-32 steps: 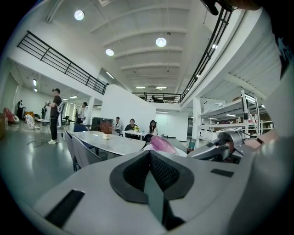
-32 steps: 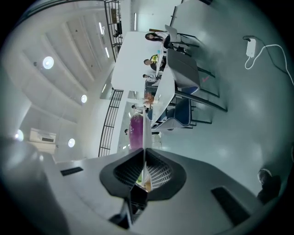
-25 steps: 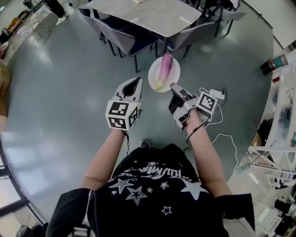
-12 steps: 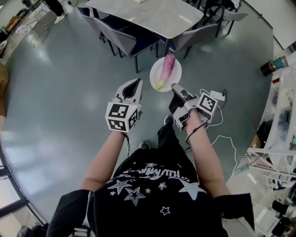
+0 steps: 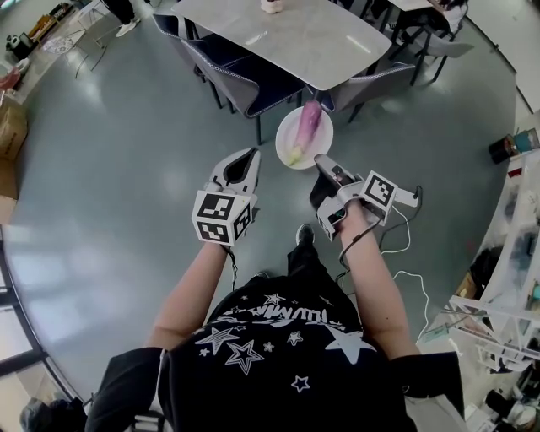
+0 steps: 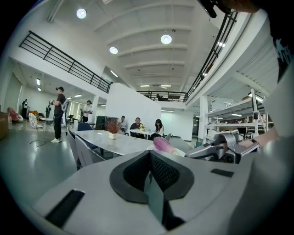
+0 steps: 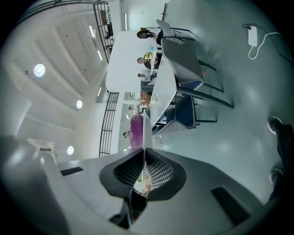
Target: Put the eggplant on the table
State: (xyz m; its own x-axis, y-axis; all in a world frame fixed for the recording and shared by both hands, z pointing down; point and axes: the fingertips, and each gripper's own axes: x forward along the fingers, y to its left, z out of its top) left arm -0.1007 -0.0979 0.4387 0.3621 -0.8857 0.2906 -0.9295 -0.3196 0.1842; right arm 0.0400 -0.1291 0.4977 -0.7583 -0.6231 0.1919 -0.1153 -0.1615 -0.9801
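Note:
A pink-purple eggplant (image 5: 305, 126) lies on a white plate (image 5: 321, 140), held out in the air in front of me. My right gripper (image 5: 319, 159) is shut on the plate's near rim. In the right gripper view the plate (image 7: 144, 131) shows edge-on between the jaws, with the eggplant (image 7: 136, 130) on its left. My left gripper (image 5: 251, 153) is shut on nothing, level with the plate and to its left; in its view the eggplant (image 6: 164, 145) shows to the right. The grey-white table (image 5: 295, 38) stands just beyond the plate.
Dark blue chairs (image 5: 246, 83) stand tucked along the table's near side, another (image 5: 373, 78) to the right. A small vase (image 5: 272, 5) stands on the far part of the table. Shelving (image 5: 506, 253) and a white cable (image 5: 405, 253) are on my right. People sit at a far table (image 6: 138, 128).
The table and chairs have come nearer in the head view as I walk toward them. Both grippers and the plate with the eggplant keep their places before me.

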